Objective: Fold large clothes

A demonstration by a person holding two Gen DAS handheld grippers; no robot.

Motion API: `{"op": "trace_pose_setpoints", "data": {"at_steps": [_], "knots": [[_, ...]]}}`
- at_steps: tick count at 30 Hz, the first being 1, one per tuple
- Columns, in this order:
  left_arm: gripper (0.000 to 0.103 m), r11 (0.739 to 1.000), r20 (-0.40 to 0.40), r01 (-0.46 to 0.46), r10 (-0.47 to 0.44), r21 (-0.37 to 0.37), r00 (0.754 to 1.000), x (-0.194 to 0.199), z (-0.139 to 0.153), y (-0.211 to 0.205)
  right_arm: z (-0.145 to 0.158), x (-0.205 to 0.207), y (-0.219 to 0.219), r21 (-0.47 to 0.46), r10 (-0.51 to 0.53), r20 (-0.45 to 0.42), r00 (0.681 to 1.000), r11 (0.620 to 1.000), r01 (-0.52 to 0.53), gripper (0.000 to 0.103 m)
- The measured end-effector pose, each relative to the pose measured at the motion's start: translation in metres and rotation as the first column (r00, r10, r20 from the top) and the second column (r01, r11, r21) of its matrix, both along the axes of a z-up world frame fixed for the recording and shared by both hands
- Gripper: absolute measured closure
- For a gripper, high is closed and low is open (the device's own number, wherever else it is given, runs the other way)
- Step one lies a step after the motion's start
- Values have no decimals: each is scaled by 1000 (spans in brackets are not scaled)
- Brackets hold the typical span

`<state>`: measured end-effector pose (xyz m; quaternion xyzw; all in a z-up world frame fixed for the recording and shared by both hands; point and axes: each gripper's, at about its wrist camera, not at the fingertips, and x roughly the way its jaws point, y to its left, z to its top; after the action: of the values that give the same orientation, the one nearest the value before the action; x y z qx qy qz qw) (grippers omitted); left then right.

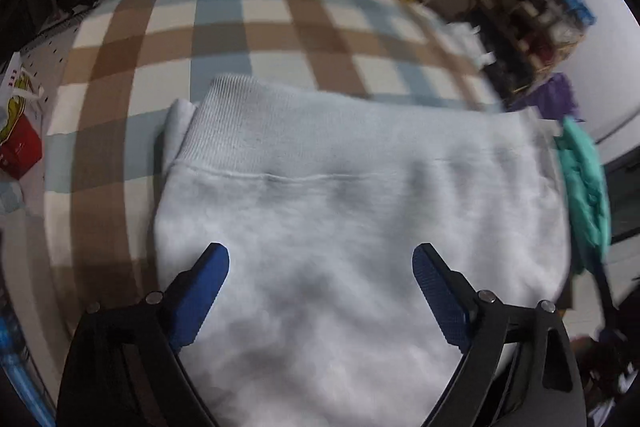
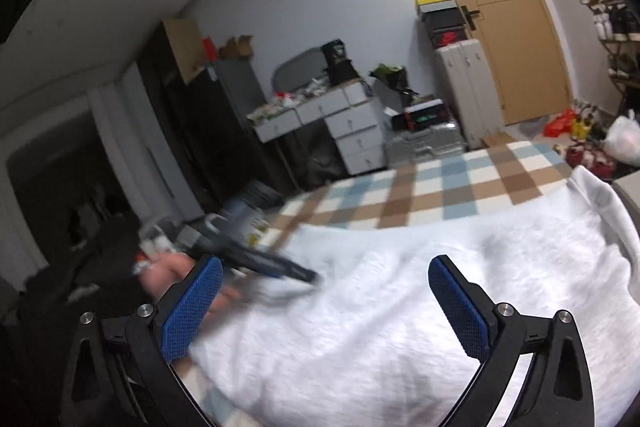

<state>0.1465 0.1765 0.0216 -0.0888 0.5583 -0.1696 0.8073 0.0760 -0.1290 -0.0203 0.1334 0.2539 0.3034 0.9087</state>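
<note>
A folded white sweatshirt [image 1: 340, 219] (ribbed hem turned toward the far side) lies on the checked blanket [image 1: 224, 35] covering the bed. The left gripper [image 1: 320, 263] hangs above it, blue pads spread wide with nothing between them. The right gripper [image 2: 326, 275] likewise stands wide apart over the cloth, gripping nothing.

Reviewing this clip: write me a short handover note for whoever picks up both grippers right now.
Left gripper: open, nothing between the jaws, above the white sweatshirt.
Right gripper: open, empty, over the same garment.
Sweatshirt lies folded over on the checked blanket, ribbed hem on top at the far side.
Done: at least one fold, both grips let go.
Left: probably check the edges, then fold smaller if needed.
</note>
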Motion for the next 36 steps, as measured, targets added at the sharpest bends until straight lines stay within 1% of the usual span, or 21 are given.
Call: {"op": "trace_pose_setpoints", "data": {"at_steps": [3, 5, 6, 8, 9, 10, 11, 13, 14, 16, 19, 21, 23, 26, 27, 28, 29, 31, 33, 35, 36], "knots": [[12, 998, 45, 43, -45, 51, 998, -55, 11, -1, 0, -5, 4, -60, 14, 20, 1000, 998, -12, 0], [12, 994, 1, 89, -90, 56, 996, -76, -8, -2, -1, -10, 3, -61, -4, 34, 999, 998, 6, 0], [12, 989, -21, 119, -118, 90, 993, -82, -22, -4, -2, -14, 0, -47, 3, 32, 999, 999, -2, 0], [12, 955, -40, 195, -191, 222, 981, -84, -54, -12, -3, -17, 0, -30, 11, 29, 1000, 1000, -10, 0], [12, 948, -75, 194, -181, 253, 981, -86, -73, -8, -2, -20, 0, -32, 8, 32, 999, 999, -7, 0], [7, 954, -46, 161, -154, 254, 987, -87, -79, -2, -2, -21, 0, -37, 9, 35, 999, 999, -7, 0], [7, 965, -22, 144, -143, 220, 989, -87, -79, 3, -2, -22, 0, -46, 12, 38, 999, 999, -11, 0], [7, 972, -47, 114, -107, 205, 993, -82, -78, 10, -3, -24, 1, -61, 16, 41, 999, 998, -14, 0], [12, 977, -68, 77, -64, 201, 996, -79, -75, 15, -4, -24, 0, -68, 11, 40, 999, 998, -8, 0], [17, 990, -31, 52, -49, 132, 998, -81, -54, 19, -5, -22, -2, -77, -8, 33, 999, 997, 11, 0], [15, 994, 155, 94, -103, 62, 983, -100, -2, -2, -9, -17, -9, -64, -44, 7, 999, 997, 44, 0], [15, 989, 217, 135, -146, 66, 965, -97, 4, -26, -12, -11, -15, -57, -76, -27, 997, 996, 75, 0], [15, 984, 194, 134, -155, 120, 969, -91, -14, -46, -14, -4, -20, -38, -102, -57, 993, 994, 100, 0], [15, 986, 33, 125, -130, 109, 991, -74, -69, -66, -22, 5, -32, -8, -137, -120, 983, 990, 137, 0], [13, 986, 16, 110, -113, 125, 994, -73, -81, -73, -26, 8, -36, -3, -151, -142, 978, 988, 152, 0], [7, 986, 80, 102, -113, 134, 990, -75, -84, -76, -28, 10, -39, -2, -161, -157, 974, 987, 162, 0], [7, 981, 99, 110, -127, 160, 987, -77, -86, -79, -30, 12, -43, -2, -173, -170, 970, 985, 175, 0], [9, 983, 62, 97, -108, 157, 992, -70, -82, -77, -34, 15, -48, -2, -191, -187, 963, 981, 194, 0], [17, 993, 31, 61, -64, 106, 997, -68, -62, -71, -38, 20, -50, -11, -208, -217, 954, 978, 210, 0], [17, 995, 88, 97, -96, -10, 992, -67, -36, -76, -40, 22, -51, -11, -221, -236, 946, 974, 225, 0], [16, 989, 127, 146, -141, -30, 982, -69, -25, -88, -39, 22, -52, -5, -229, -236, 944, 972, 234, 0]]}}
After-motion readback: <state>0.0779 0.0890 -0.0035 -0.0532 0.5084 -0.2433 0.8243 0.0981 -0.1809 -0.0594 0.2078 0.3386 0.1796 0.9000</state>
